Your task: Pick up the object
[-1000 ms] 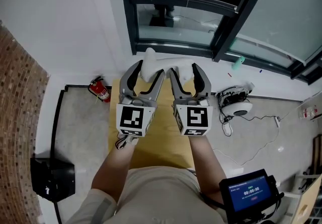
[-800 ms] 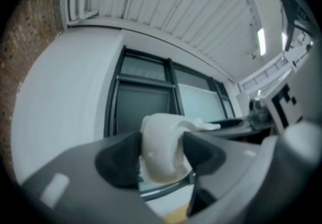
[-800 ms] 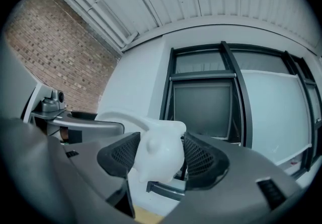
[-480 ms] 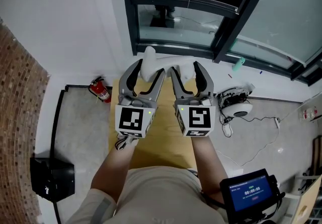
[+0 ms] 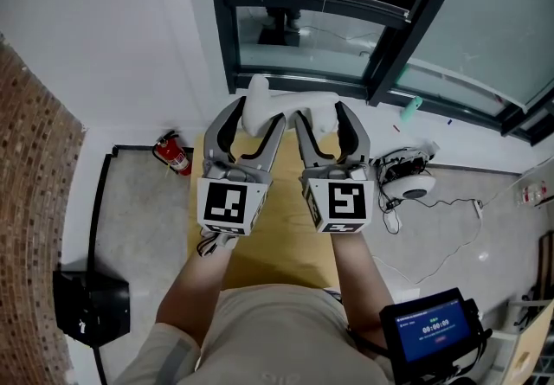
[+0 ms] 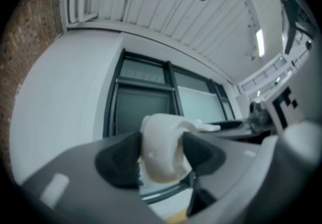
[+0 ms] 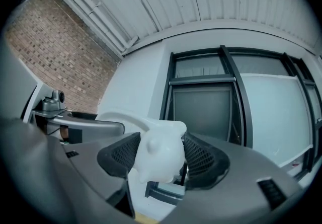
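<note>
Here, left claw (image 5: 257, 116) and right claw (image 5: 320, 118) clamp one white object (image 5: 290, 103).

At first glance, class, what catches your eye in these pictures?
A white object is held mid-frame, its ends clamped by the left gripper and right gripper, with a yellow table below. A red fire extinguisher sits on the floor at left.

Yellow wooden table (image 5: 282, 245) on grey floor (image 5: 138, 202), red fire extinguisher (image 5: 171, 155) on the floor just beside it.
</note>
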Tool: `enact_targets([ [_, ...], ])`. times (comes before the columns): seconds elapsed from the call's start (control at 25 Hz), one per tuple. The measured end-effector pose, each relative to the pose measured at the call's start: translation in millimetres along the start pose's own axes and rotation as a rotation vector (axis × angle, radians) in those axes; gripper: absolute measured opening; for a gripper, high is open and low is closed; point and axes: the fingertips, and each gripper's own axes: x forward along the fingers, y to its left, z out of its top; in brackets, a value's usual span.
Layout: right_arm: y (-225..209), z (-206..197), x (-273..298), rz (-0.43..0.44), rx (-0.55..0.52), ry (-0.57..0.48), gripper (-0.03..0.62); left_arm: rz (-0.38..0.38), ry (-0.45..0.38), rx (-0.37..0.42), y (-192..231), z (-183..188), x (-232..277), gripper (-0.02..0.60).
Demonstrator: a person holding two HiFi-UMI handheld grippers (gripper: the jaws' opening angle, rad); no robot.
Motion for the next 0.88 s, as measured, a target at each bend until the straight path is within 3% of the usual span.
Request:
enact_targets([
  [0.88,-4.2,2.2,-1.4,-0.019,0.005,-0.013,0.273,-0.010,-0.002,0.011,-2.9,3.7,3.5,0.259],
])
